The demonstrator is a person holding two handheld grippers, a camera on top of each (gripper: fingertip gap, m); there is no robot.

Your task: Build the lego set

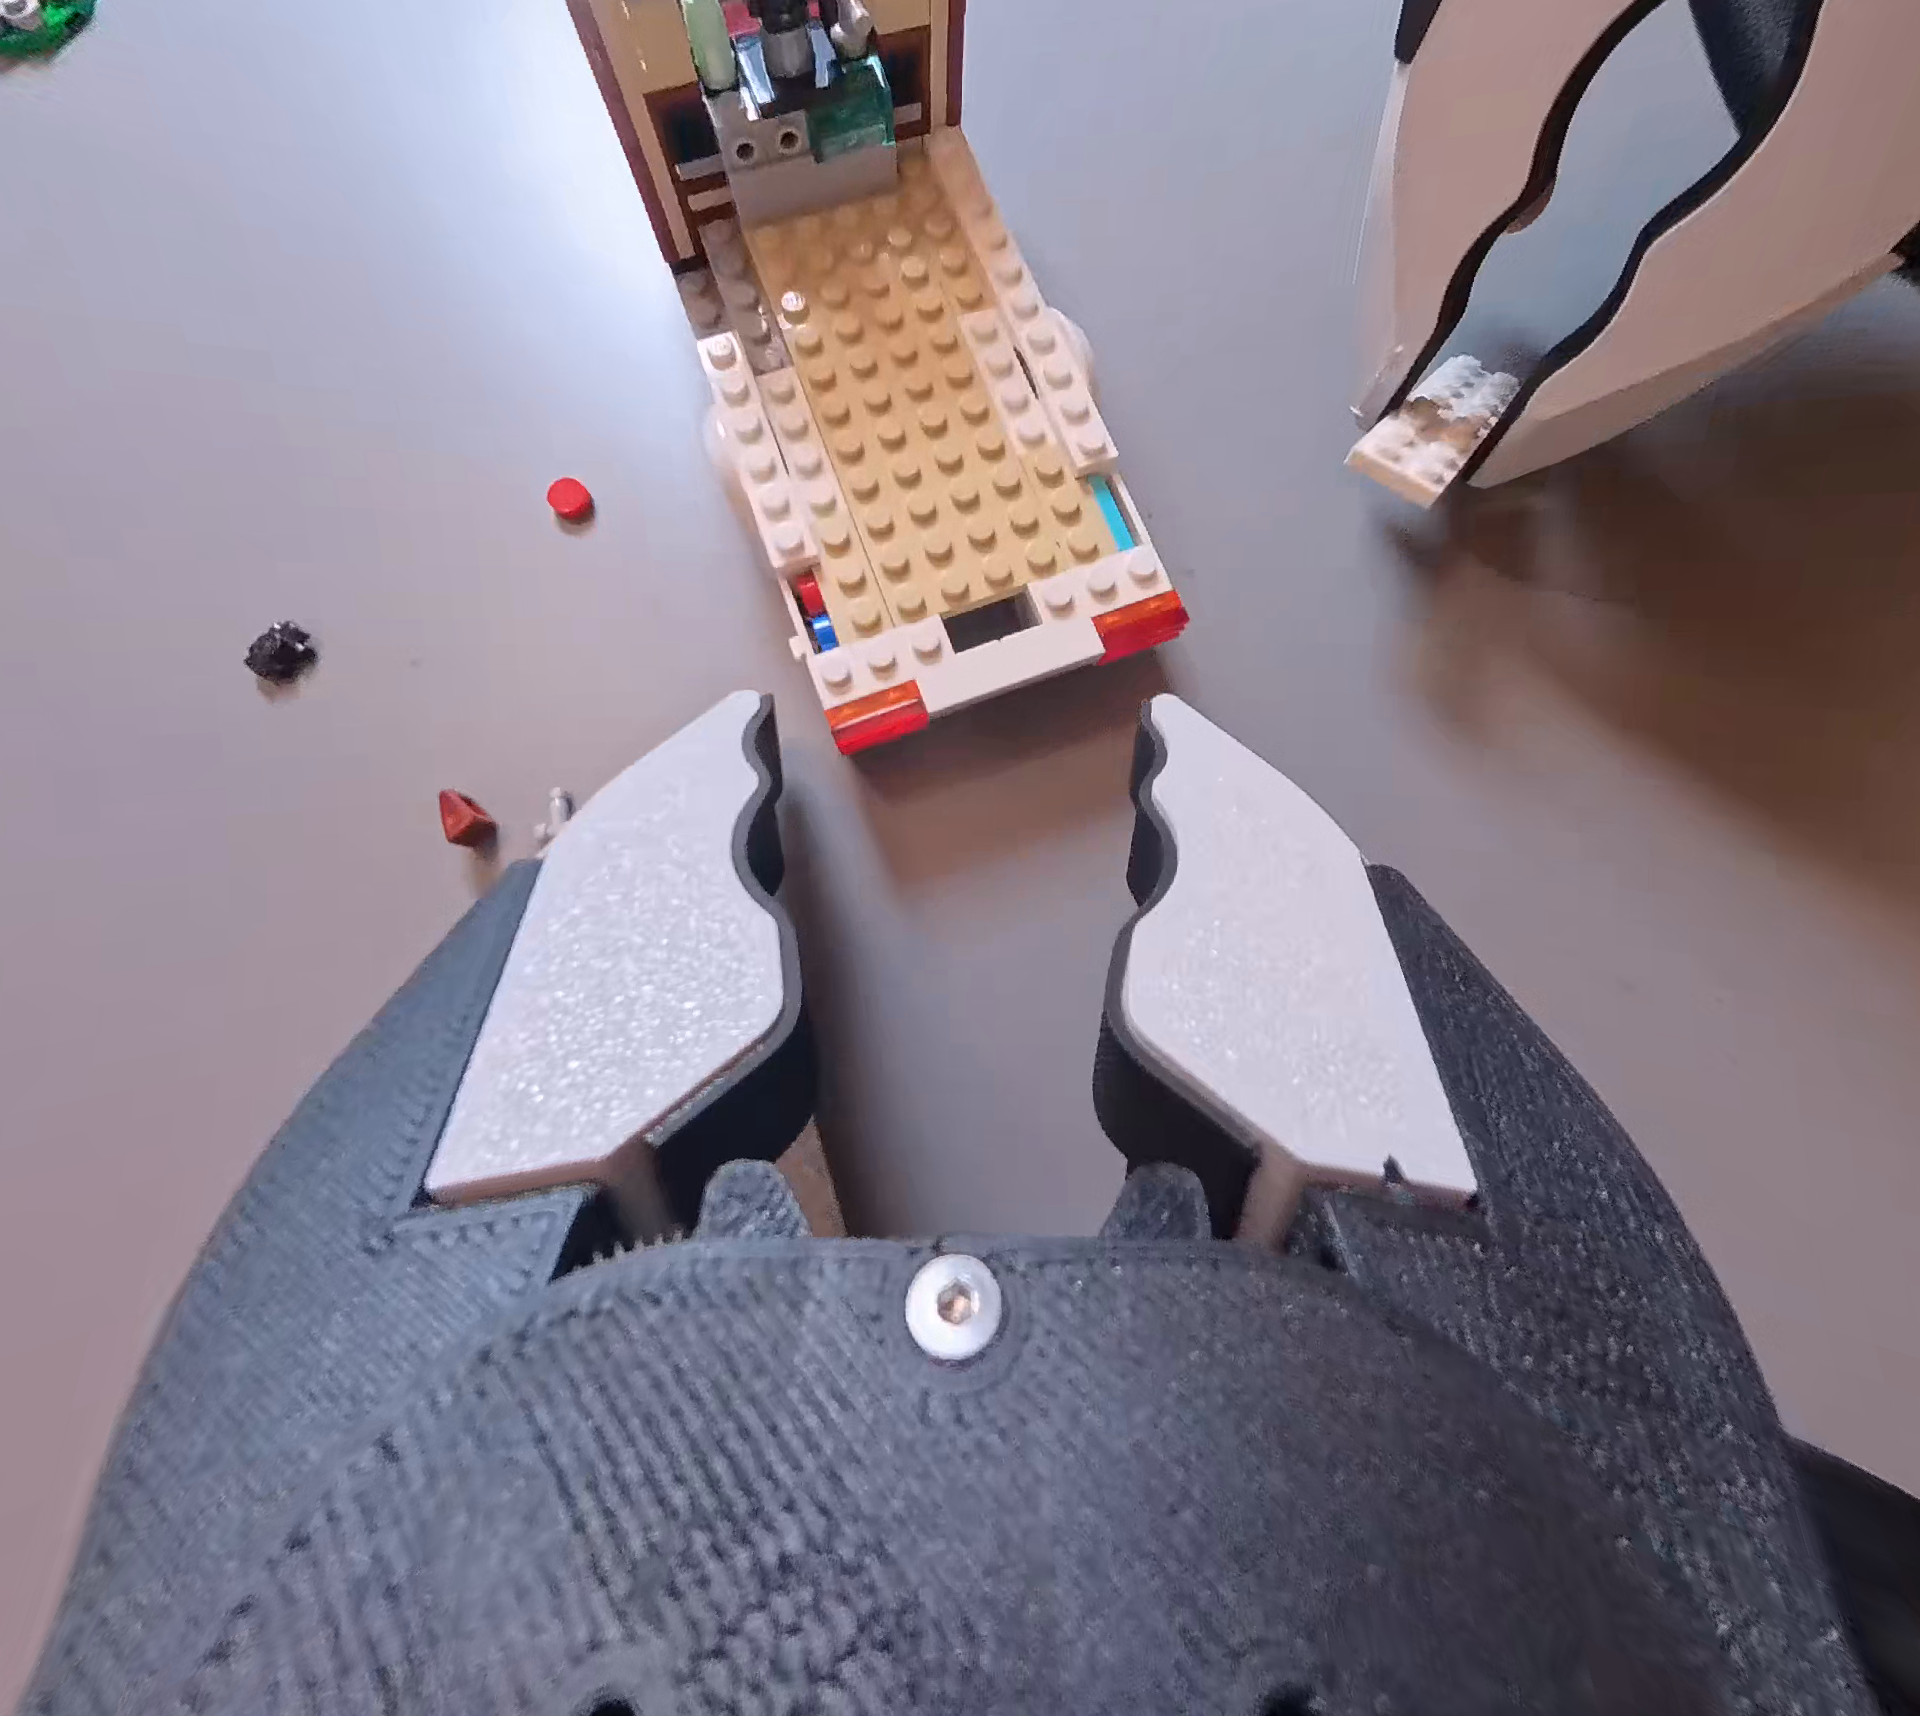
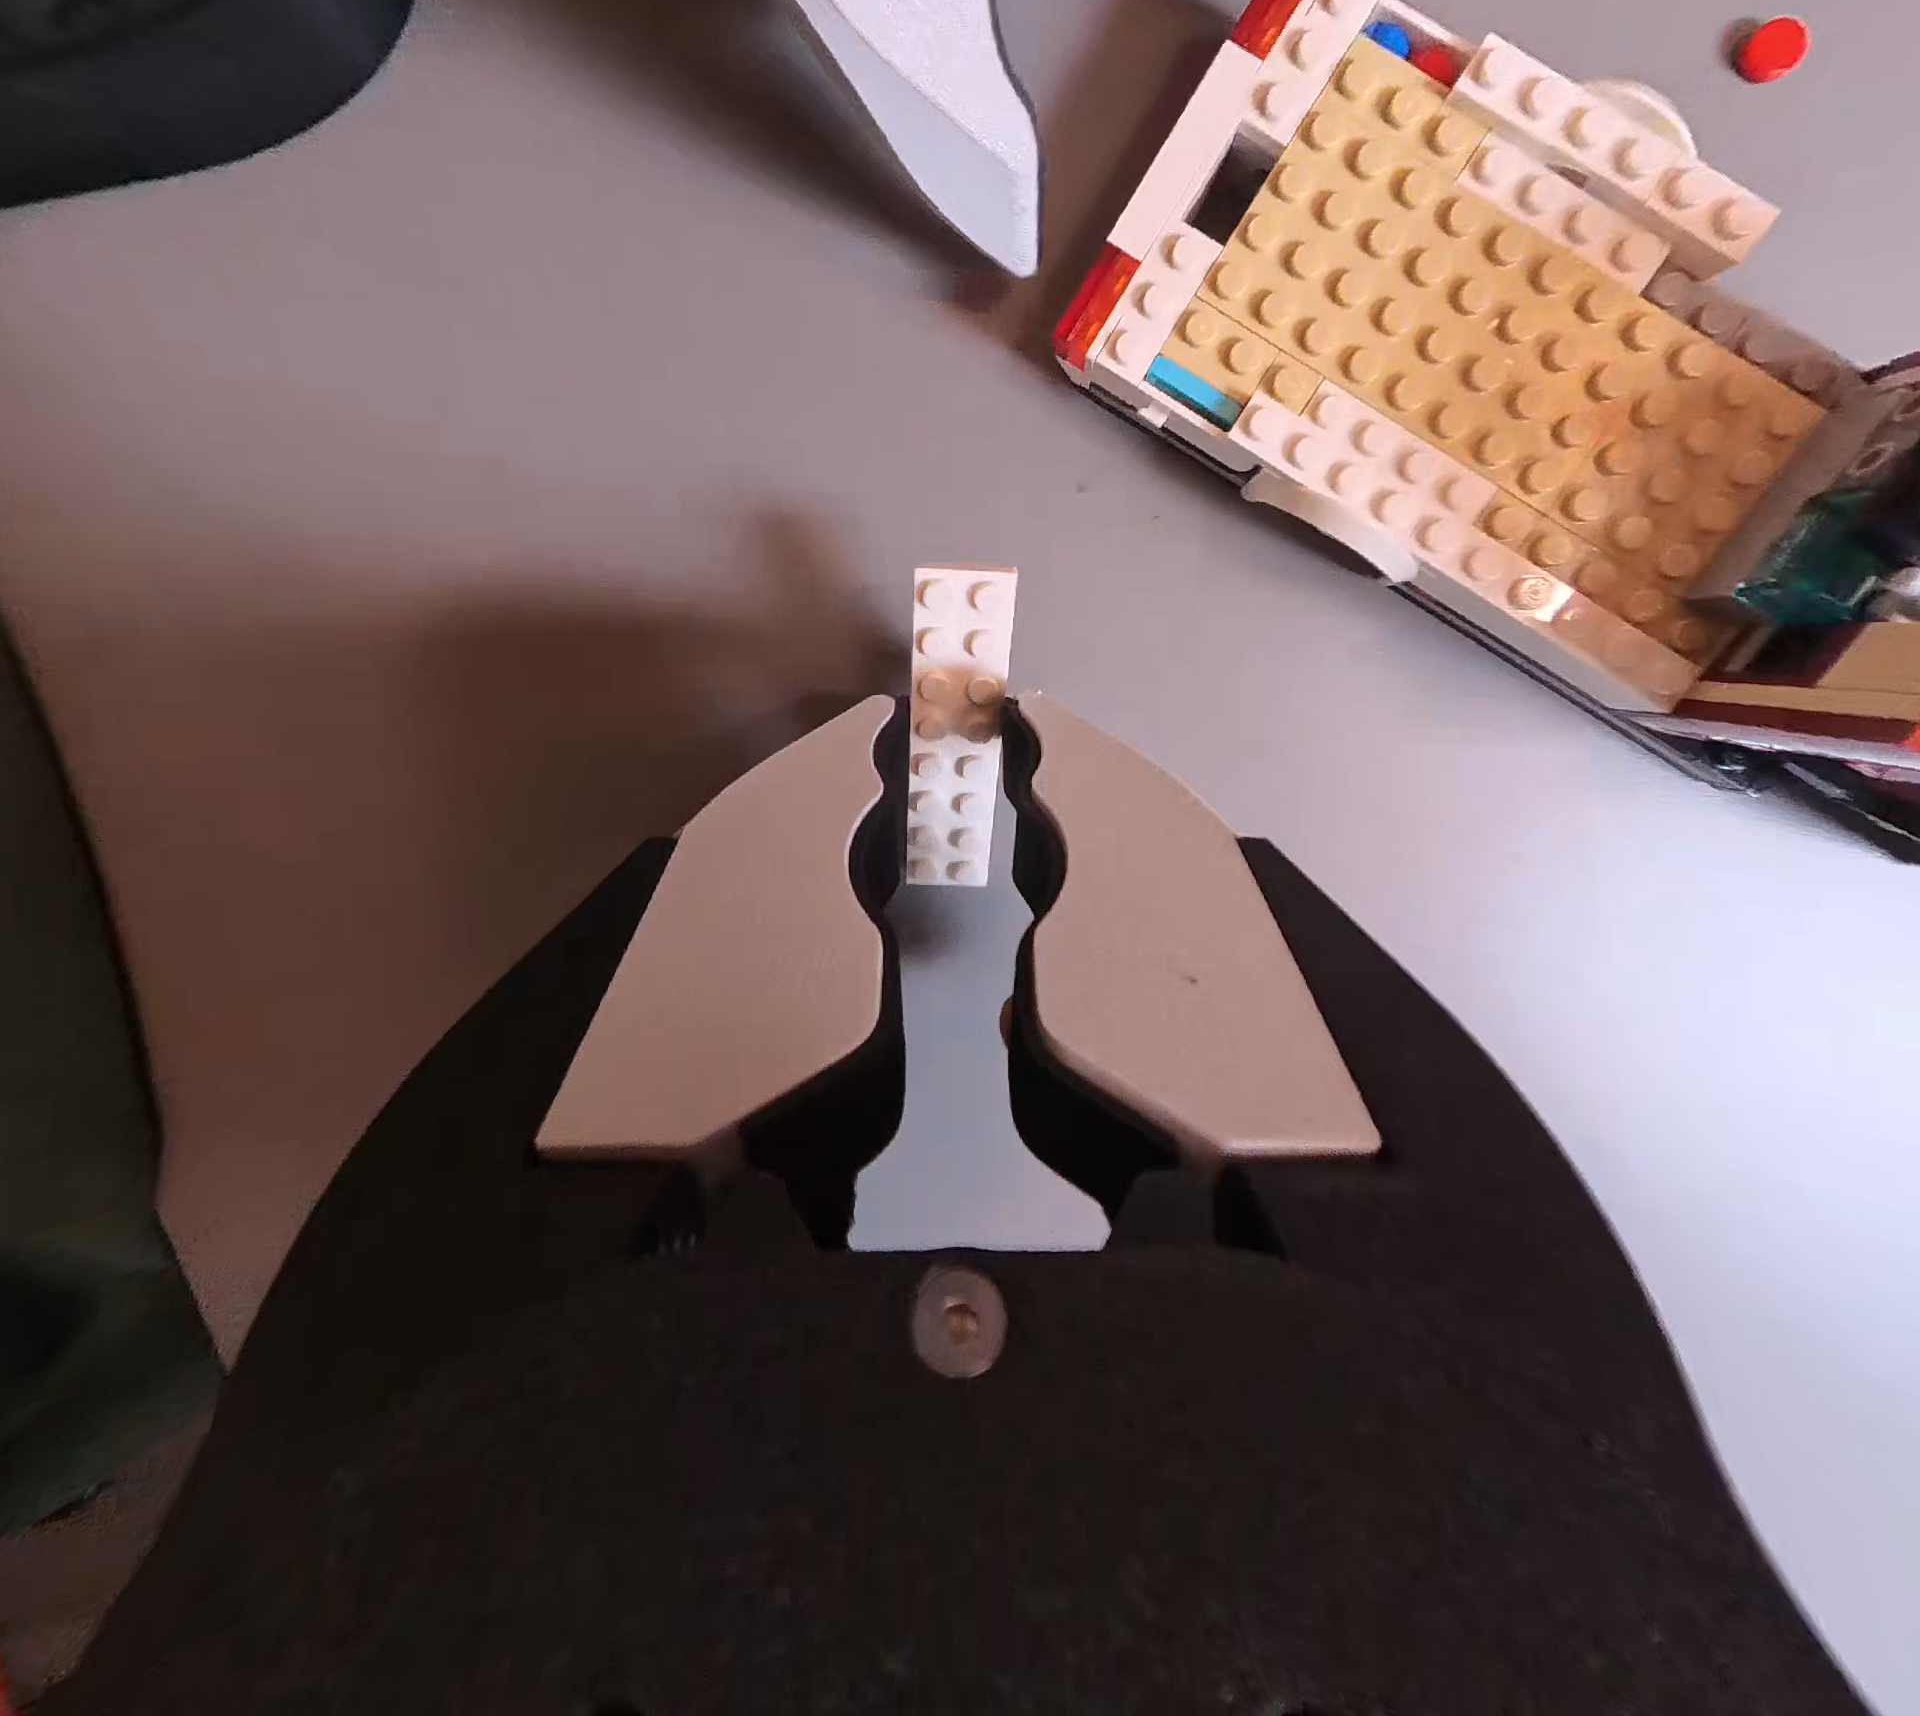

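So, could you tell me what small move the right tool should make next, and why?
Probably carry the white plate over to the vehicle build. The right tool is shut on the plate, holding it clear of the build, whose tan studded floor is open on top. The left tool is open just behind the build's rear end and looks placed to steady it.
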